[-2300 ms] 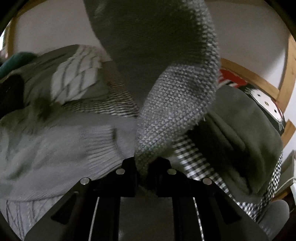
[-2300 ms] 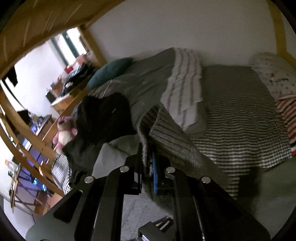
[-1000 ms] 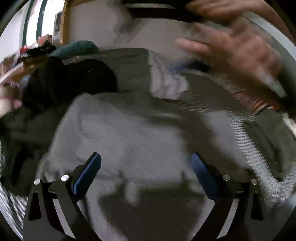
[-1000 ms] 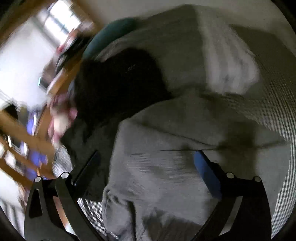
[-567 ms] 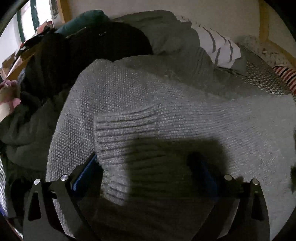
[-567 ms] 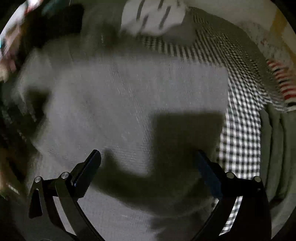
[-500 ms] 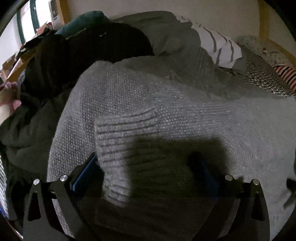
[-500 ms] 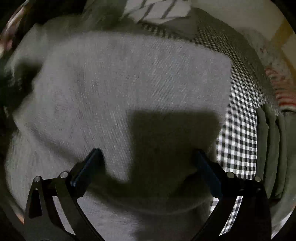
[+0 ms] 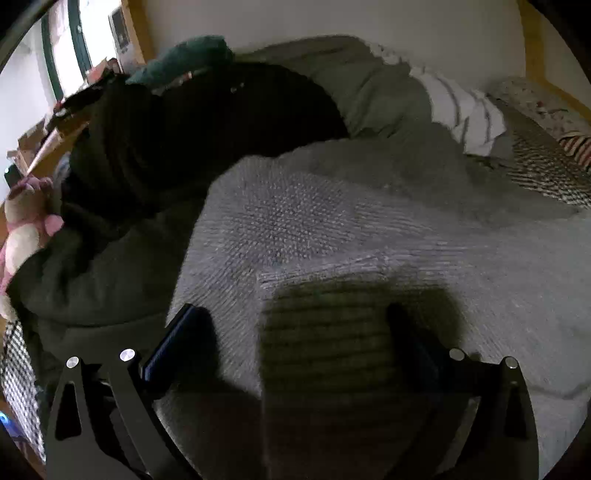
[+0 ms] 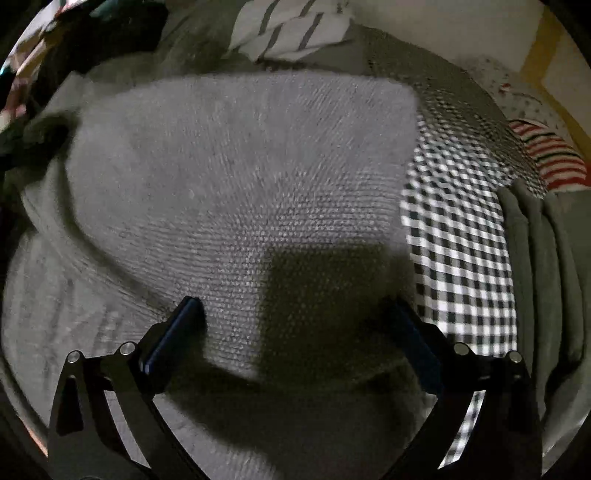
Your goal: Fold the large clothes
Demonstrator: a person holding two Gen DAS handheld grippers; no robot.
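Observation:
A grey knitted sweater [image 9: 295,221] lies spread on the bed, and it fills most of the right wrist view too [image 10: 240,166]. Its ribbed cuff [image 9: 325,332] lies folded over the body, just under my left gripper [image 9: 295,332]. That gripper is open, its blue-padded fingers wide apart just above the knit, gripping nothing. My right gripper [image 10: 295,325] is also open, low over the flat part of the sweater near its right edge, and casts a dark shadow on the knit.
A black garment [image 9: 192,122] and a dark green one [image 9: 92,266] are heaped to the left. A black-and-white checked sheet [image 10: 454,240] shows at the right, with folded green clothes [image 10: 546,258], a red-striped pillow [image 10: 546,155] and a striped white cloth [image 10: 288,26] beyond. A pink plush toy [image 9: 22,229] lies far left.
Both grippers let go of the sweater, which dropped flat onto the bed. Since then both have hovered open above it, the left drifting right along the cuff.

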